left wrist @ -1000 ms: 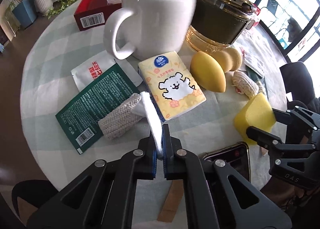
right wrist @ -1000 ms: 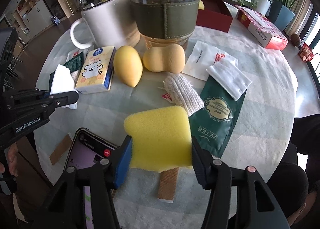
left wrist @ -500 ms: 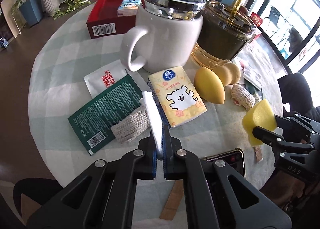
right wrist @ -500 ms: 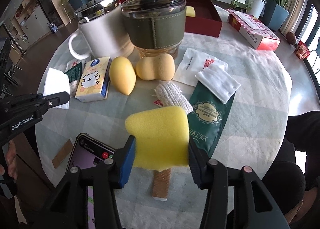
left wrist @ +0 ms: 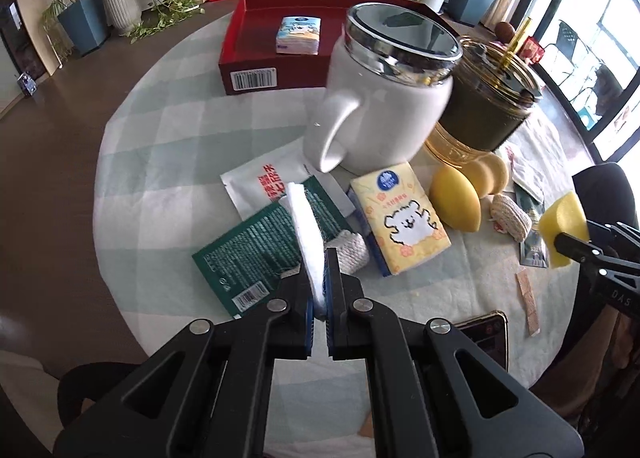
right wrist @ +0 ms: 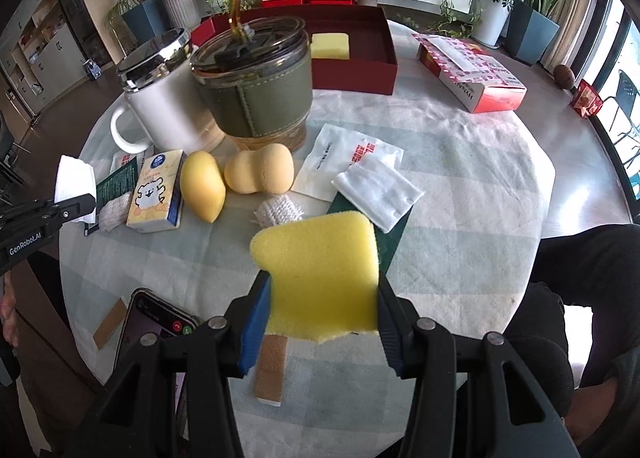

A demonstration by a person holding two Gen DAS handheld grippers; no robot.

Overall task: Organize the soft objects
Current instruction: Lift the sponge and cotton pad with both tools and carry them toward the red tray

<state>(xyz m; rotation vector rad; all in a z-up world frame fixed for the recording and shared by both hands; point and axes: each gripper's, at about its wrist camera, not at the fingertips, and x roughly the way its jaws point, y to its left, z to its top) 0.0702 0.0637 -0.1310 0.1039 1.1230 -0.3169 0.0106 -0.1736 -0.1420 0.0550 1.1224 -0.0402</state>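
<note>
Both grippers have risen since the earlier frames, so more of the desk (right wrist: 460,161) and the red tray (left wrist: 256,53) beyond the mugs shows. Largest to smallest: the tray already holds a tissue pack (left wrist: 298,35) and, seen only from the right wrist, a yellow sponge (right wrist: 330,45), which suggests it is the collecting place. The right gripper (right wrist: 320,298) has its jaws pinching a second sponge (right wrist: 320,262) across its width, clear of the desk. The left gripper (left wrist: 319,290) has its jaws pressed on a white cotton pad (left wrist: 305,225) held edge-up; its broad face shows only in the right view. Lifting probably clears the white mug (left wrist: 384,113).
</note>
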